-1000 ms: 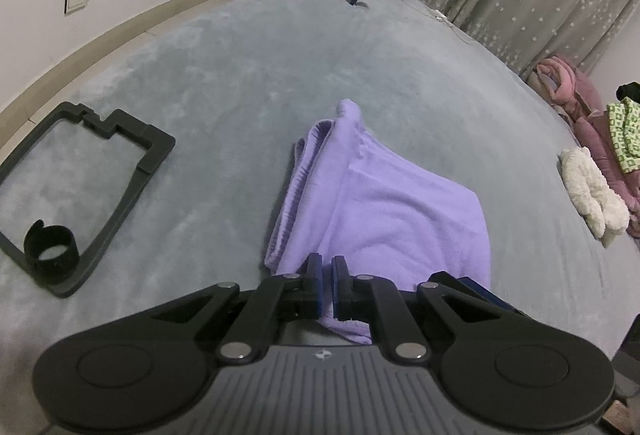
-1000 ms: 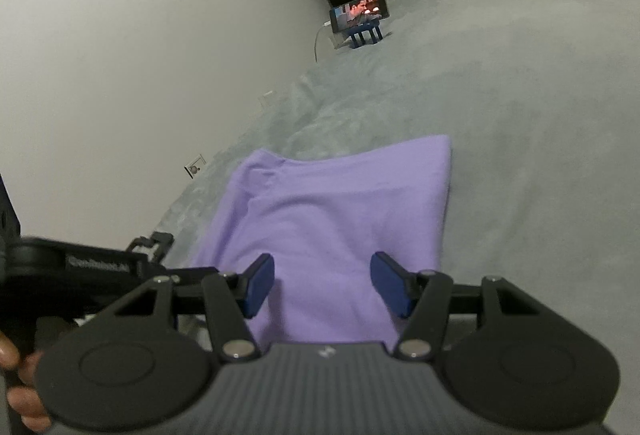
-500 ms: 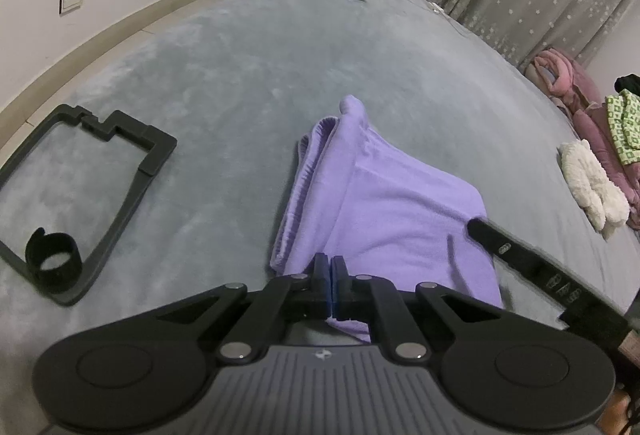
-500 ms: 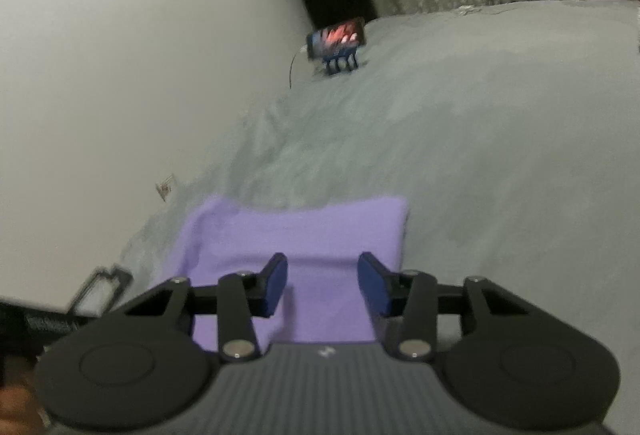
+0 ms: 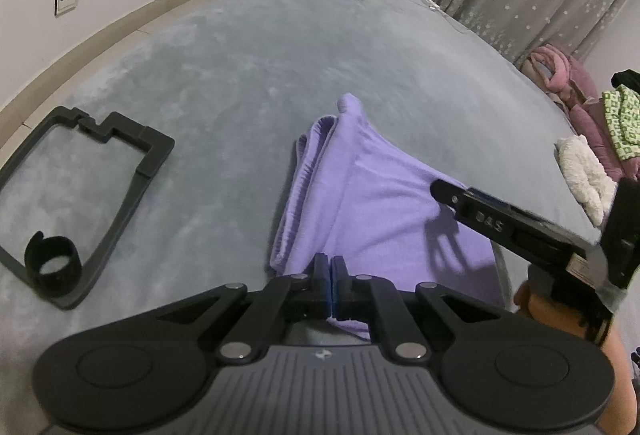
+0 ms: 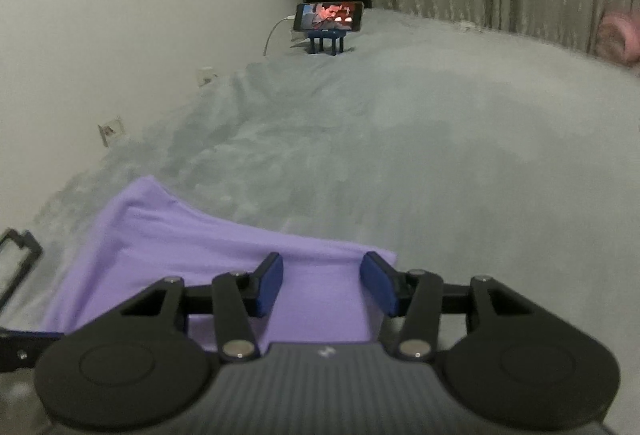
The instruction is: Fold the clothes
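Purple garment [image 5: 384, 203] sits mid-bed toward the near edge, left gripper [image 5: 331, 275] pinched tight on its near hem while the right gripper [image 6: 322, 285] hovers with fingers apart, so a yank could easily drag the fold crooked.

Left gripper [image 5: 331, 285]: jaws pressed together, apparently pinching cloth at their tips. Right gripper [image 6: 322, 285]: pads parted, nothing clamped between, angled downward. Both pointing forward.
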A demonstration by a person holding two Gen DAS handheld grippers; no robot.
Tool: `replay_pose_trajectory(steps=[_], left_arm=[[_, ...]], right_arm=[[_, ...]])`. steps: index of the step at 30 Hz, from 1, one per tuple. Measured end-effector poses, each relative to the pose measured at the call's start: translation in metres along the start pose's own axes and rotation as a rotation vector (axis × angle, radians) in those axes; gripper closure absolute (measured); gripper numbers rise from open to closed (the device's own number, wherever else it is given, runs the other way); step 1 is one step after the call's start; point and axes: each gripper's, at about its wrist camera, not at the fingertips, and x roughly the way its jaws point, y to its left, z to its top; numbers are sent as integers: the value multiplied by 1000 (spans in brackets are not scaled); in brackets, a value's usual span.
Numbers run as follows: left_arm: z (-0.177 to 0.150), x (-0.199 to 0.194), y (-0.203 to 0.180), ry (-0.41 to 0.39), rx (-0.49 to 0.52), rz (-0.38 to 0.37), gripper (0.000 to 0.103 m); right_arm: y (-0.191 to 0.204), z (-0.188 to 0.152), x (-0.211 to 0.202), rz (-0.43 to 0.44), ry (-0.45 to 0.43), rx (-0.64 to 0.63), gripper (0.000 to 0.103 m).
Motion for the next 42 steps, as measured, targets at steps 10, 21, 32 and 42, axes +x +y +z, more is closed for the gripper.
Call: replay_pose_trajectory(steps=[10, 21, 32, 42], left_arm=[[4, -7, 12, 2, -41, -38, 96], [7, -5, 13, 4, -43, -34, 96], [16, -14, 23, -83, -92, -48, 81], [12, -6, -5, -140, 47, 18, 81]], right_arm=[[33, -1, -6, 308, -2, -7, 76], [53, 17, 29, 272, 55, -19, 75], [9, -11, -24, 237, -24, 113, 70], [-13, -60, -69, 294, -1, 89, 60]])
